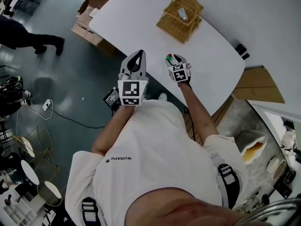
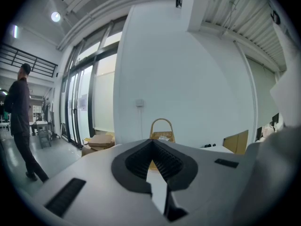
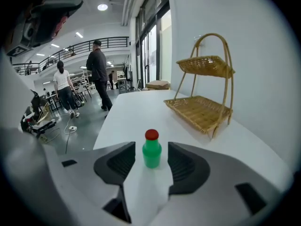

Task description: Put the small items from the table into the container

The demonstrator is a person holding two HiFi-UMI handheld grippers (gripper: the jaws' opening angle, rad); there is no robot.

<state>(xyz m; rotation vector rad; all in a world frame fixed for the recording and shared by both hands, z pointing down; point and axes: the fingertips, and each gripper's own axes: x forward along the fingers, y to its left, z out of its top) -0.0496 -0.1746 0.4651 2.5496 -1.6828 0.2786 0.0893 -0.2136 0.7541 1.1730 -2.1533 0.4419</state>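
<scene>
Bottle (image 3: 151, 149), green with a red cap, stands upright on the white table (image 1: 141, 18), a little in from the near edge. It sits between the jaws of your right tongs (image 1: 174, 58), which are spread apart, one on either side, with neither pad touching it. Bare tabletop runs from the bottle to the two-tier wicker basket (image 1: 180, 16) at one o'clock, well apart from it and beside the white wall. A pale item (image 1: 183, 15) lies in the basket's upper tray; what it is cannot be made out.

Your left tongs (image 1: 138, 52), jaws closed tip to tip, hang at nine o'clock of the right pair, over the table's near edge. At three o'clock the tabletop ends in a rounded corner, where small black things (image 1: 242, 51) sit at the rim and a cardboard sheet (image 1: 257, 84) lies just beyond. Cardboard boxes (image 1: 89, 25) are stacked on the floor against the table's end at ten o'clock. Past them the grey floor (image 1: 70, 79) opens wide, with a cable (image 1: 66, 117) trailing across it at eight o'clock and a person (image 1: 28, 39) in dark clothes at nine o'clock.

Your right forearm reaches straight out, and its tongs tip down toward the tabletop. Your left arm is bent closer in, its tongs held near level and aimed across the table at the basket.
</scene>
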